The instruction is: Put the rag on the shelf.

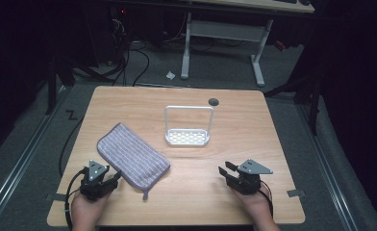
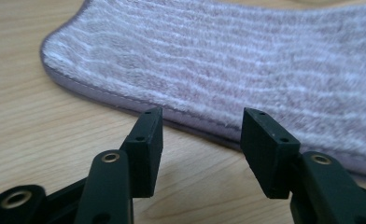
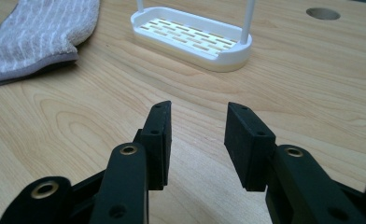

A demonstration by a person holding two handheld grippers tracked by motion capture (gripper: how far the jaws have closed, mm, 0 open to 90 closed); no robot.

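High view: your hands enter at the bottom edge, wrists cut off by the frame. Left gripper (image 1: 99, 180) sits at the near left of the table (image 1: 254, 144), just beside the near edge of the cloth (image 1: 132, 160); jaws look spread, nothing between them. Right gripper (image 1: 239, 177) rests at near right, jaws spread and empty, well apart from cloth and rack (image 1: 188, 126). Cloth lies flat, slanted, left of centre, a small tab poking from its near corner. Rack stands upright mid-table, beyond both grippers. Judgement: the left is posed to take the cloth's hem; the right is parked clear.

Left gripper view: jaws spread, the left gripper (image 2: 200, 137) short of the cloth (image 2: 246, 60) hem, not touching it. Cloth runs out of frame on the right; far edge blurred.

Right gripper view: jaws spread over bare wood, right gripper (image 3: 196, 140) aimed towards the rack (image 3: 190, 39). Rack's hoop is cut off at the top. Cloth (image 3: 36, 32) corner shows at far left, partly out of frame.
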